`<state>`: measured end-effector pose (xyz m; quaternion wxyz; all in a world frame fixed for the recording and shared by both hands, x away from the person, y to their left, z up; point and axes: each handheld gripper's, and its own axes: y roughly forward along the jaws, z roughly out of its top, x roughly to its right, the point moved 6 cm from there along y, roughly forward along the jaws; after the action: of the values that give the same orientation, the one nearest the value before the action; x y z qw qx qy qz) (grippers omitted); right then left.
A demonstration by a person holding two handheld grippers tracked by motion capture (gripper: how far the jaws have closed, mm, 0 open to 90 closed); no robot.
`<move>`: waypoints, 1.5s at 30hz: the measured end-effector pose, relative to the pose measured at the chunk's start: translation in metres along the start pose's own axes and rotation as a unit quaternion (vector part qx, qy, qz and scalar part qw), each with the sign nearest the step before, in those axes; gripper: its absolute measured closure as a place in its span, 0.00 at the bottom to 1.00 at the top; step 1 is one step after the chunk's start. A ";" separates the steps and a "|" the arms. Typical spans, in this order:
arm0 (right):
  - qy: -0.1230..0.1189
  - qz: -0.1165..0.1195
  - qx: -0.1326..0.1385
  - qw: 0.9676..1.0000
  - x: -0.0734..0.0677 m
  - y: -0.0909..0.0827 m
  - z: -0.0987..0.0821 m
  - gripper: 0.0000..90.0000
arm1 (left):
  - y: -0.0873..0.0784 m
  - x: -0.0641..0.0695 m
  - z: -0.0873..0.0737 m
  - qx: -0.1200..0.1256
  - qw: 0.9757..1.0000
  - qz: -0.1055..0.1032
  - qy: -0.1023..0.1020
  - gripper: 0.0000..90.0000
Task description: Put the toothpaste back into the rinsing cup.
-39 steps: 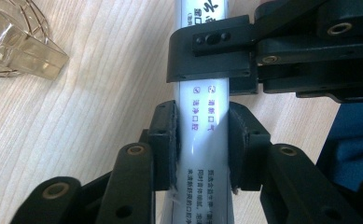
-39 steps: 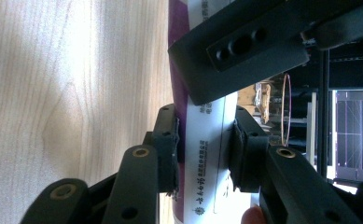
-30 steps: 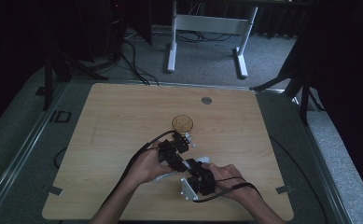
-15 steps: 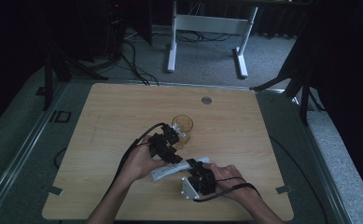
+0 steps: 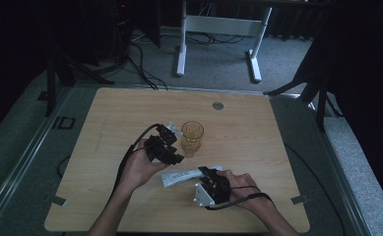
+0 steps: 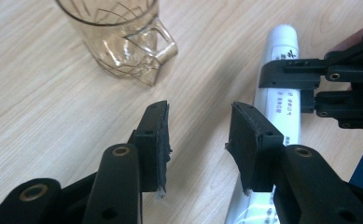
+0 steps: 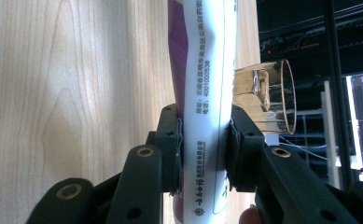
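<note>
Our right gripper (image 7: 202, 140) pinches the white plastic tube with purple print (image 7: 207, 70). Our left gripper (image 6: 198, 135) gapes, jaws spread, seemingly just beside the amber ribbed glass mug (image 5: 192, 137).

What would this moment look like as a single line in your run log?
left claw: open, beside amber glass mug | right claw: shut on white plastic tube | wooden table: mug upright

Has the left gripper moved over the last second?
Yes. The left gripper has drawn back from the amber glass mug toward the table's left side; its jaws stand open, empty.
</note>
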<state>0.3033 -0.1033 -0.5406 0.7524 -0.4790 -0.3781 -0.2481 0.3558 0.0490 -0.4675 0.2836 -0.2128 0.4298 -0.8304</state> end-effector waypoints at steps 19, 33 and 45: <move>0.086 0.022 0.030 0.996 0.017 -0.006 -0.005 0.78 | -0.016 -0.026 -0.010 0.030 0.998 0.029 -0.048 0.64; 0.158 0.041 0.058 0.985 0.026 -0.005 -0.005 0.78 | -0.021 -0.035 -0.016 0.035 0.996 0.046 -0.062 0.64; 0.234 0.055 0.075 0.968 0.040 0.002 -0.014 0.78 | -0.021 -0.038 -0.018 0.034 0.996 0.051 -0.065 0.64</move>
<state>0.3335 -0.1156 -0.5128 0.8663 -0.3697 -0.1821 -0.2822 0.3672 0.0940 -0.4634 0.3597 -0.2341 0.3920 -0.8137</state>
